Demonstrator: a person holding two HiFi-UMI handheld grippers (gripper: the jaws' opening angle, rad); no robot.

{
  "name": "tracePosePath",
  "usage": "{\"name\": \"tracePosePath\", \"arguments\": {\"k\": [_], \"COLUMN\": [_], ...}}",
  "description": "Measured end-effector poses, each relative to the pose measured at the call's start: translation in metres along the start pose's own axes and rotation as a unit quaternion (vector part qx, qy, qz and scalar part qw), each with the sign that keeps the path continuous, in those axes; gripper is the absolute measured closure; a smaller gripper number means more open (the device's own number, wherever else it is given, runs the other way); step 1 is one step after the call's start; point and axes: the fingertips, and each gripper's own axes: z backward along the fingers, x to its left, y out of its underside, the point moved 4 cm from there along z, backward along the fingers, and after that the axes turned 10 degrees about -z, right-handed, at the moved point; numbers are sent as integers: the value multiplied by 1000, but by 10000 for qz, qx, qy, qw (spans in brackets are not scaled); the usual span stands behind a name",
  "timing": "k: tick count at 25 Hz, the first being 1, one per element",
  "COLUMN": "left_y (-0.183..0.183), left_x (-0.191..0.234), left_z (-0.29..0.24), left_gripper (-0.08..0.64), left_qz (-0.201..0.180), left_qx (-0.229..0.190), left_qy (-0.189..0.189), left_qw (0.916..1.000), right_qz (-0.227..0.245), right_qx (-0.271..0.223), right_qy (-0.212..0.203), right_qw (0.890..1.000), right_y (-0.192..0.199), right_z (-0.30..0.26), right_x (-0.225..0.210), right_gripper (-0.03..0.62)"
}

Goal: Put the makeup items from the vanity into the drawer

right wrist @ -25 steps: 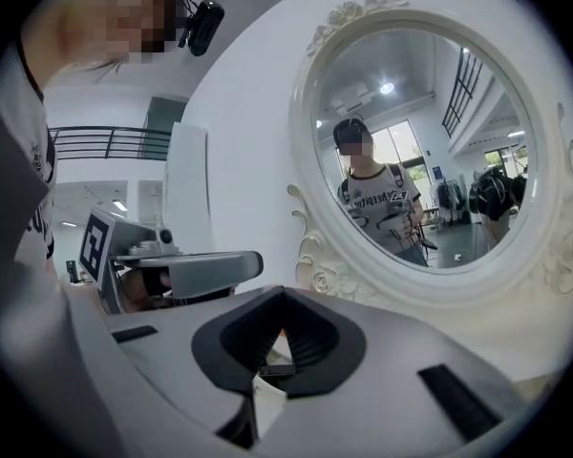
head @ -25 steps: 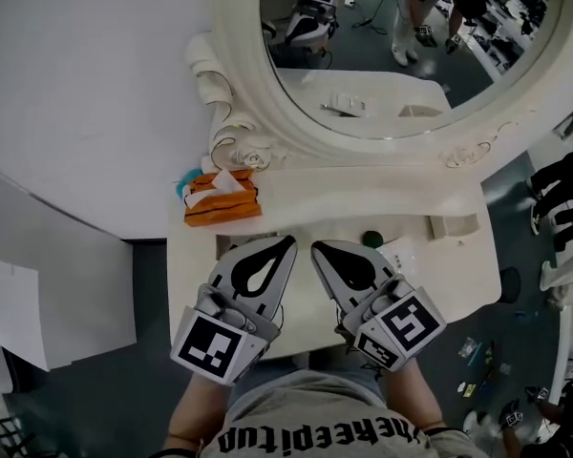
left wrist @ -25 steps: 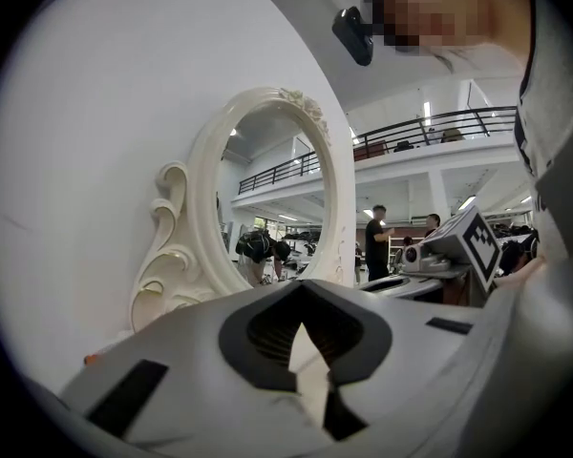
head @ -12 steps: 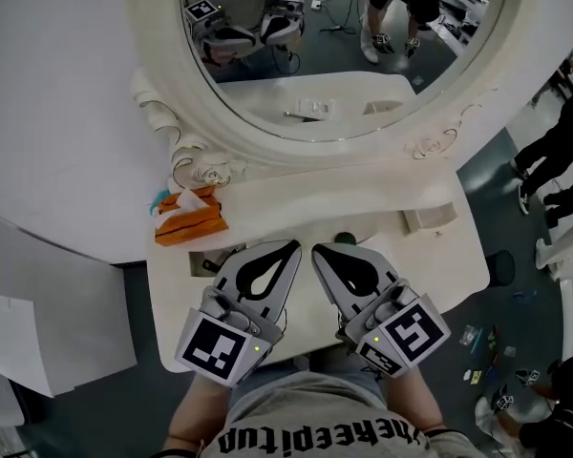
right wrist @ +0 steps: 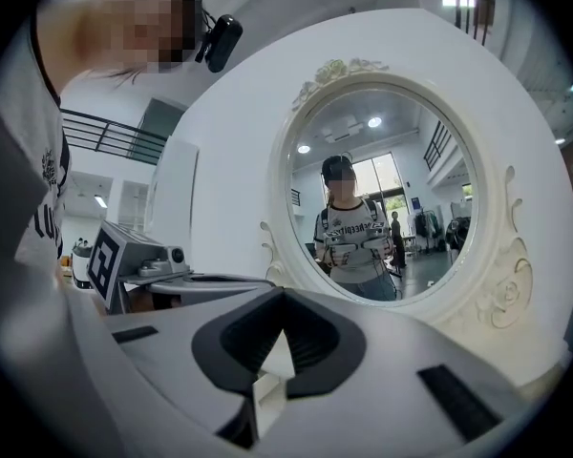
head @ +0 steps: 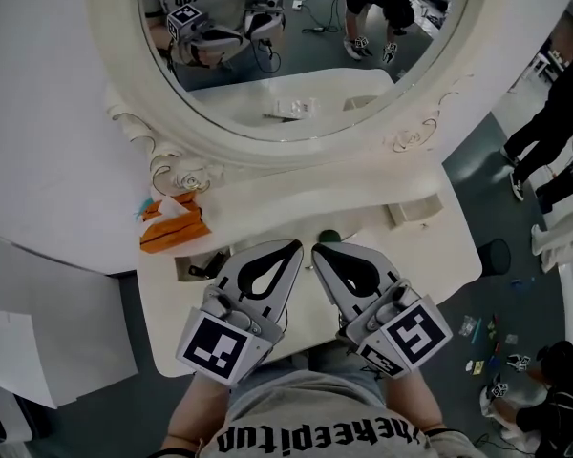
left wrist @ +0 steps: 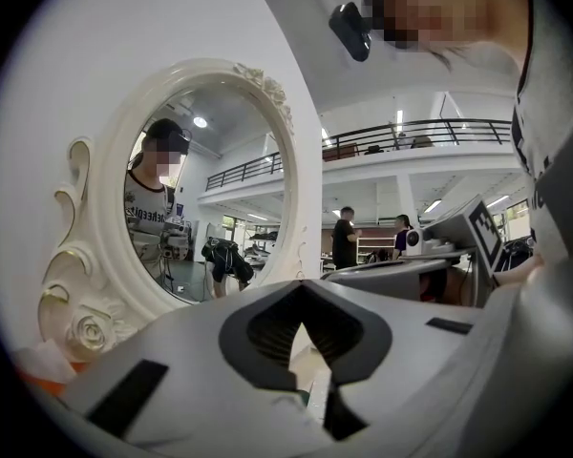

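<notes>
The cream vanity top (head: 430,256) lies under an oval mirror (head: 296,65). A small round green item (head: 330,237) sits on it, just beyond my right gripper's tip. A small dark item (head: 201,266) lies to the left of the left gripper. My left gripper (head: 290,247) (left wrist: 301,289) and right gripper (head: 317,249) (right wrist: 282,299) hover side by side over the front of the vanity. Both point toward the mirror, jaws shut and empty. No drawer shows; the grippers hide the vanity's front middle.
An orange tissue pack (head: 170,229) rests at the vanity's back left by the mirror's carved frame (head: 172,175). A cream box (head: 413,211) sits at the back right. A white wall (head: 38,113) stands to the left. A person's legs (head: 544,122) and clutter on the floor (head: 487,361) are at the right.
The vanity and mirror have slid left and down in the head view, so more of the mirror's reflection shows. Both grippers stay shut, side by side, a little farther over the top.
</notes>
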Motion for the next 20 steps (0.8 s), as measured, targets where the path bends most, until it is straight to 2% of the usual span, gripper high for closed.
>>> {"name": "tracePosePath", "arguments": {"k": [20], "left_y": [-8], "left_x": [-19], "left_z": [-16], "left_gripper": [529], "left_qz": [-62], "left_qx": [-60], "left_qy": [199], "left_qw": [9998], "right_qz": [48], "right_qx": [-179], "right_qy": [158], "right_qw": [9997], "right_y": [-10], "right_z": [25], "right_x": [-8], "right_gripper": [581]}}
